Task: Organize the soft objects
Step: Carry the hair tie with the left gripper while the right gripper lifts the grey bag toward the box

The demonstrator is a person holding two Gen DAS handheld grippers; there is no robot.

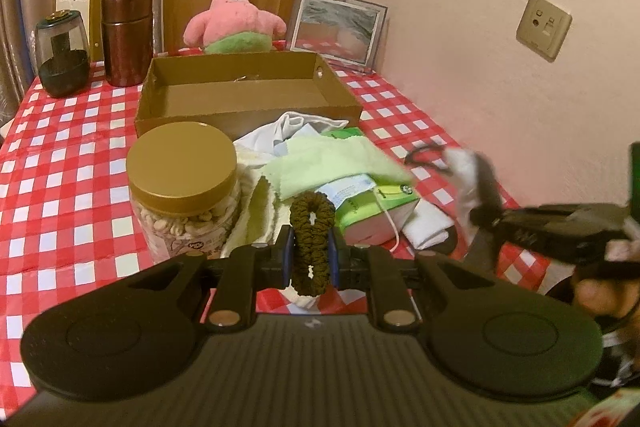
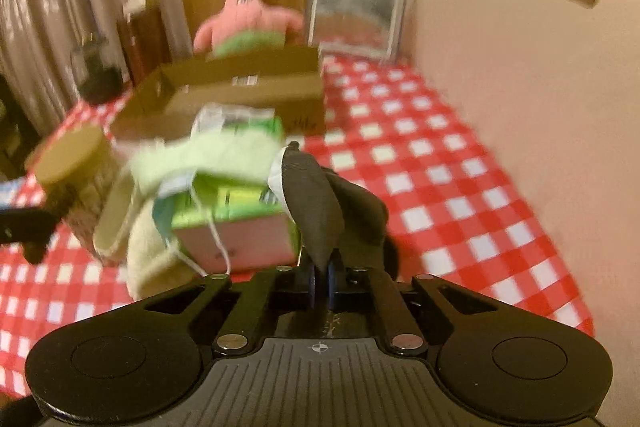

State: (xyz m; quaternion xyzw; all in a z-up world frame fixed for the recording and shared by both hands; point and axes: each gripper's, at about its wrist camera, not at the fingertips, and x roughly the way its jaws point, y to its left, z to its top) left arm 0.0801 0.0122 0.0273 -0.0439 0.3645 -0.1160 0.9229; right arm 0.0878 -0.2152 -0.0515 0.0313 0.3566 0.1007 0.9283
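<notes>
My left gripper (image 1: 311,259) is shut on a dark olive scrunchie (image 1: 312,223) that stands up between its blue pads. Just past it is a pile of soft things: a pale green cloth (image 1: 332,159), a white cloth (image 1: 296,125) and a face mask (image 1: 352,189) draped over a green tissue box (image 1: 376,215). My right gripper (image 2: 321,277) is shut on a black fabric eye mask with a white edge (image 2: 316,203), held above the table right of the pile. In the left wrist view the eye mask (image 1: 476,183) is blurred. An open, nearly bare cardboard box (image 1: 248,95) lies behind the pile.
A plastic jar with a gold lid (image 1: 182,163) stands left of the pile. At the back are a pink star plush (image 1: 234,15), a framed picture (image 1: 336,27), a brown canister (image 1: 127,35) and a dark glass jar (image 1: 63,59). The wall runs along the right of the red checked tablecloth (image 1: 60,155).
</notes>
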